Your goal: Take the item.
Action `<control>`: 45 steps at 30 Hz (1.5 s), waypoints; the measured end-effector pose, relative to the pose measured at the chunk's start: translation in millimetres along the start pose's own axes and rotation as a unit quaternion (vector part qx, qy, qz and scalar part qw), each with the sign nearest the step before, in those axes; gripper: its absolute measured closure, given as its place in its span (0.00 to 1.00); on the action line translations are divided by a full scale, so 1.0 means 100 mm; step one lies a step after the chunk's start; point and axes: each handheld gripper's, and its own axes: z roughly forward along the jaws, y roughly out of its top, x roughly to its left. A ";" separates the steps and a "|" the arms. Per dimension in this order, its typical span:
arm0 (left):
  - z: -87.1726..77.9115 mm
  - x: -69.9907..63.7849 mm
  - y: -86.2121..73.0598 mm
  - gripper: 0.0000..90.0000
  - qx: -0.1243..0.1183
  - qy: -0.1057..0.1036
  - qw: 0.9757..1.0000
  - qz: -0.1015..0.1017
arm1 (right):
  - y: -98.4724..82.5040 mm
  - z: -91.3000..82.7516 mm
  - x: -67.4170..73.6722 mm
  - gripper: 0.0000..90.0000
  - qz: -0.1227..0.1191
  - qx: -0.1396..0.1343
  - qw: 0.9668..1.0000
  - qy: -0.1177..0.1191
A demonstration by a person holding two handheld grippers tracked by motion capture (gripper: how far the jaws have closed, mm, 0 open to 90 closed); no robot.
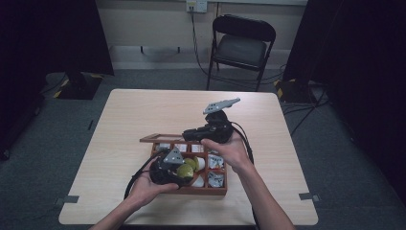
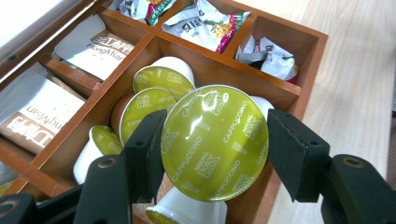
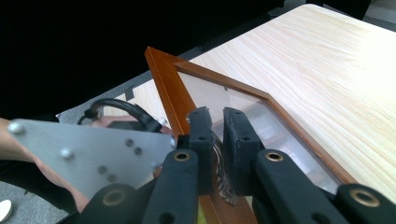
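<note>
Foil-topped capsule (image 2: pixel 214 142) feels light, crushable; my left gripper (image 2: pixel 215 149) clamps its rim above the box (image 2: pixel 306 74), right gripper (image 3: pixel 217 140) pinching the lid (image 3: pixel 173 100).

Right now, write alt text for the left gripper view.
A hand-held gripper holds a green-lidded coffee capsule between its black jaws, above a wooden box whose compartments hold more capsules and tea packets.

"CAPPUCCINO" on green capsule lid (image 2: pixel 215 142), "HongMian" on sachets (image 2: pixel 95 45)
</note>
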 end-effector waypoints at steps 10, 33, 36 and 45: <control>-0.13 -0.10 -0.10 0.45 -0.021 0.000 1.000 0.000 | 0.00 0.00 0.00 0.91 0.000 0.000 1.000 0.000; -0.64 0.20 -0.49 0.45 -0.064 0.029 0.995 -0.067 | -0.01 0.00 0.01 0.91 0.001 0.001 1.000 -0.001; -0.68 0.23 -0.52 0.45 -0.066 0.032 0.995 -0.071 | -0.01 0.00 0.01 0.91 0.000 0.001 1.000 -0.001; -0.80 0.38 -0.61 0.45 -0.073 0.051 0.992 -0.094 | -0.01 0.00 0.02 0.91 -0.001 0.001 1.000 -0.003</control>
